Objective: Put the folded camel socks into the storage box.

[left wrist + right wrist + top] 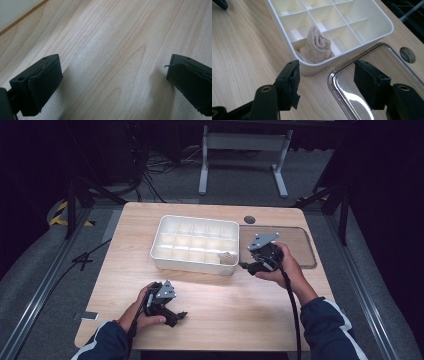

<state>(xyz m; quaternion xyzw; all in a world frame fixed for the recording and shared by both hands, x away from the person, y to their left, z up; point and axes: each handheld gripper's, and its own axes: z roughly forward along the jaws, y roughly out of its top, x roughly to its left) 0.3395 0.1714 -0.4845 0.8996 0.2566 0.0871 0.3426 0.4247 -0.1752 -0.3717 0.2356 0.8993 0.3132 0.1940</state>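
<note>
A white compartment tray (pixel 190 265) stands at the table's middle. A rolled beige cloth (pixel 227 257) sits in its near right corner compartment, leaning on the dividers. My right gripper (pixel 245 266) hovers just off that corner, open, with nothing between its fingers. In the right gripper view the cloth (pixel 317 47) lies a short way beyond the open right gripper (pixel 327 82), behind the tray's wall (pixel 332 62). At the front left my left gripper (pixel 180 316) rests low over bare wood. It stands wide open in the left gripper view (pixel 113 82).
A clear, shiny-rimmed lid (pixel 295 245) lies flat to the right of the tray, with its corner (pixel 352 100) under my right gripper. A round cable hole (pixel 249 219) sits behind it. Bare wood spans the table's front.
</note>
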